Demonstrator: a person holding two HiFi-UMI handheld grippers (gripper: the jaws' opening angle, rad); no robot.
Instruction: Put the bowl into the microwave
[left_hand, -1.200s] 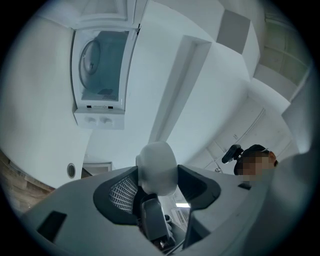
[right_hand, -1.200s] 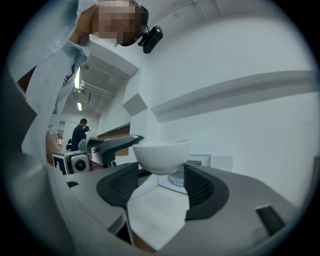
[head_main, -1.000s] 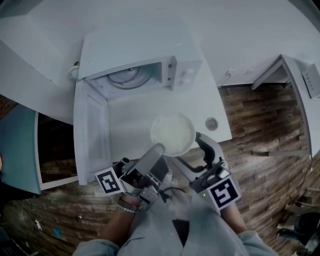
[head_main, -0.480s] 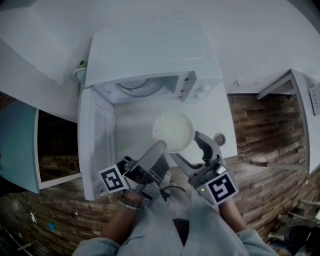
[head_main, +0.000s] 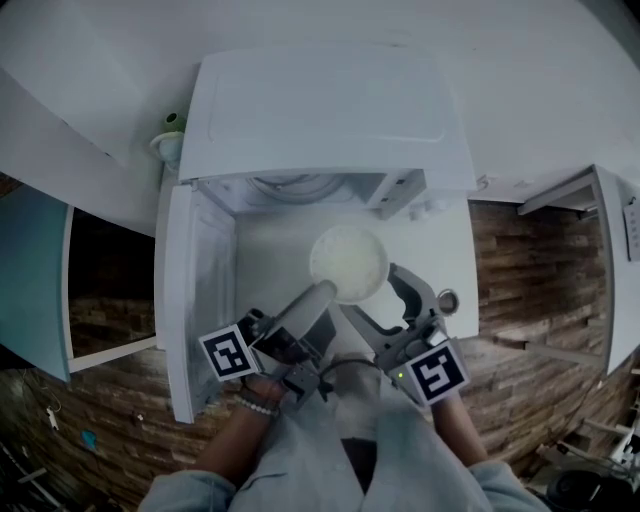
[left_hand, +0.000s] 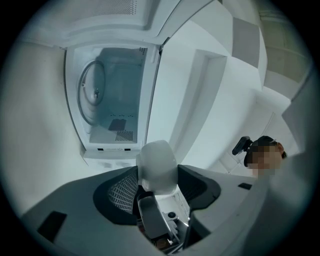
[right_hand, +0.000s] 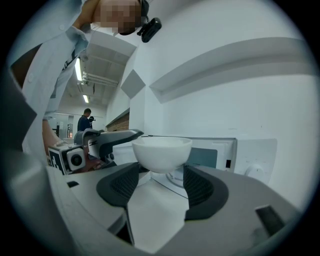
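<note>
A white bowl (head_main: 348, 260) hangs above the counter, just in front of the open white microwave (head_main: 330, 110). My left gripper (head_main: 322, 293) is rolled on its side and shut on the bowl's near-left rim. In the left gripper view the bowl (left_hand: 157, 165) fills the gap between its jaws. My right gripper (head_main: 368, 295) holds its jaws wide around the bowl's lower body from the near right. In the right gripper view the bowl (right_hand: 161, 150) sits between its two pads. The glass turntable (left_hand: 92, 97) shows inside the cavity.
The microwave door (head_main: 195, 290) swings out to the left beside my left gripper. A small round object (head_main: 447, 298) lies near the white counter's (head_main: 270, 250) right edge. A green-topped item (head_main: 172, 135) stands behind the microwave's left corner. Wood floor surrounds the counter.
Both grippers and the bowl have moved forward, closer to the microwave opening. The grips on the bowl look the same.
</note>
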